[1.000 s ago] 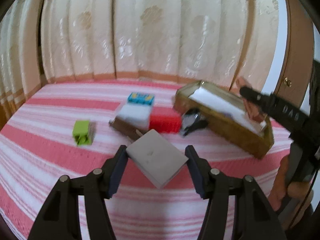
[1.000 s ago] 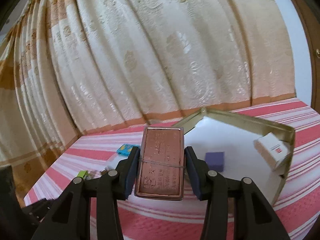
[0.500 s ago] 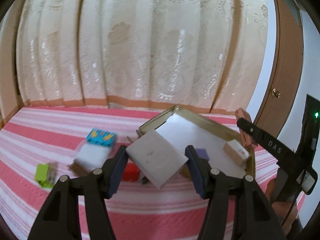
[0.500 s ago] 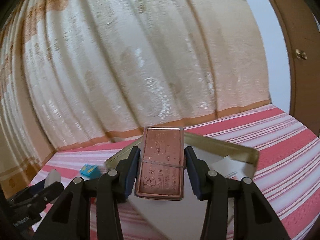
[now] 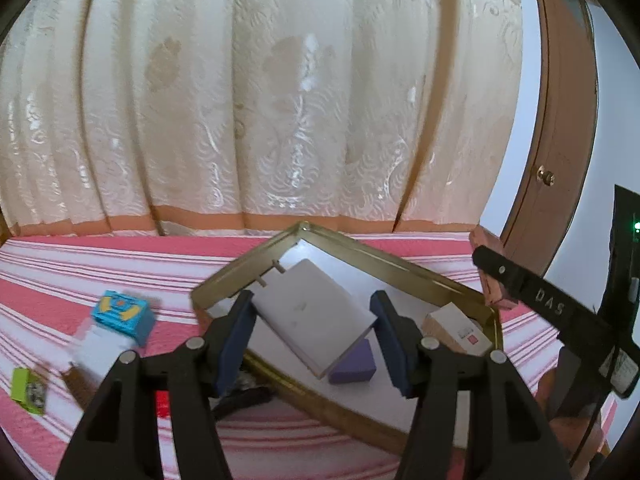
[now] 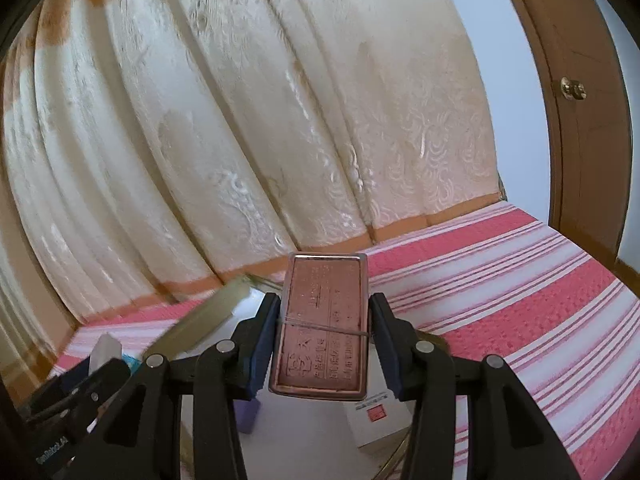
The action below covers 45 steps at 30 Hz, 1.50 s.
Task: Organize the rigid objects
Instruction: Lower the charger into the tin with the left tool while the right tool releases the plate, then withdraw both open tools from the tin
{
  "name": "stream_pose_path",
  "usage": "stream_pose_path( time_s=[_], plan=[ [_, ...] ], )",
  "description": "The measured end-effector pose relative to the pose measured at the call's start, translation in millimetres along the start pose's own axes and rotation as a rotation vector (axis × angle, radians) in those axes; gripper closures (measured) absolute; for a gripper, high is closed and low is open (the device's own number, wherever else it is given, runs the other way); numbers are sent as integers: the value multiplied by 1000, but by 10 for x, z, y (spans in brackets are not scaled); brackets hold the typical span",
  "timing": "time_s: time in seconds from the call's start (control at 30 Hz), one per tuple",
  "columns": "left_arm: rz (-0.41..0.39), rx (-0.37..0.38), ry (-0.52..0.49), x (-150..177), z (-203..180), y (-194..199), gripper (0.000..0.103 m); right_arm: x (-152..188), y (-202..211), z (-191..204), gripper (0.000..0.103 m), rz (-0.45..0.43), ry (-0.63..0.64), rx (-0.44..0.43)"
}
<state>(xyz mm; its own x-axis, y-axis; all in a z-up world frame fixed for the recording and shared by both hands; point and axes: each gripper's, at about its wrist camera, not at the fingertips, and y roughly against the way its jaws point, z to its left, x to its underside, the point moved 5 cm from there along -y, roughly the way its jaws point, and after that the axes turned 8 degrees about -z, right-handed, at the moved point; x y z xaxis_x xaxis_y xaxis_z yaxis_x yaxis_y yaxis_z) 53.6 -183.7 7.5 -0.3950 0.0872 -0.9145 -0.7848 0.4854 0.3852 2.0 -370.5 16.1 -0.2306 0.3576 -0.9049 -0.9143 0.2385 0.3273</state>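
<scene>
Since 1 second ago both views have swung over the striped bed [image 5: 120,264] toward the gold tray [image 5: 360,248], which now lies beneath both grippers. The left gripper [image 5: 312,320] jaws clamp a grey slab [image 5: 308,312] above the tray. The right gripper [image 6: 322,328] jaws clamp a copper tin [image 6: 322,320].
</scene>
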Motion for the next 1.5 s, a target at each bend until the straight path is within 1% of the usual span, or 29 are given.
stream_pose_path(
  time_s=[0.13,0.2,0.27,0.37,0.6,0.7,0.77,0.83,0.9,0.93,0.97,1.0,1.03,1.07,1.1,1.17,1.2,1.37,1.5],
  plan=[
    [25,-21,0,60,-103,-219,45,105,-115,40,54,60,16,-10],
    [39,-30,0,97,-140,-319,44,160,-161,88,54,81,64,22],
    [57,-44,-2,135,-155,-405,44,195,-186,106,54,100,83,30],
    [91,-76,-5,175,-140,-543,44,232,-221,90,54,128,89,46],
    [118,-133,-39,225,-90,-688,44,326,-295,81,54,190,74,37],
    [140,-147,-36,261,-40,-750,44,335,-295,68,54,190,64,37],
    [156,-157,-35,292,-11,-783,44,357,-309,66,54,207,57,28],
    [150,-178,-50,294,4,-784,44,367,-309,68,54,208,52,24],
    [150,-182,-51,304,19,-788,43,360,-288,80,53,195,60,24],
    [143,-187,-55,300,23,-783,41,363,-293,91,53,195,65,25],
    [140,-193,-60,296,21,-773,33,368,-296,100,53,197,71,29],
    [134,-194,-63,289,21,-756,23,370,-292,97,48,195,68,29],
    [125,-194,-63,280,18,-735,17,367,-291,90,44,194,62,29],
    [111,-193,-64,267,15,-707,2,358,-273,71,36,185,46,28],
    [90,-198,-67,246,13,-663,0,344,-255,57,31,174,32,29],
    [50,-201,-73,204,11,-583,0,295,-196,13,26,129,0,32],
    [44,-199,-75,192,12,-563,0,276,-179,-4,24,111,-13,30],
    [18,-205,-54,197,102,-451,1,230,-130,-97,23,76,-69,33],
    [-20,-239,-79,195,201,-303,0,231,-102,-90,23,59,-58,47]
  ],
)
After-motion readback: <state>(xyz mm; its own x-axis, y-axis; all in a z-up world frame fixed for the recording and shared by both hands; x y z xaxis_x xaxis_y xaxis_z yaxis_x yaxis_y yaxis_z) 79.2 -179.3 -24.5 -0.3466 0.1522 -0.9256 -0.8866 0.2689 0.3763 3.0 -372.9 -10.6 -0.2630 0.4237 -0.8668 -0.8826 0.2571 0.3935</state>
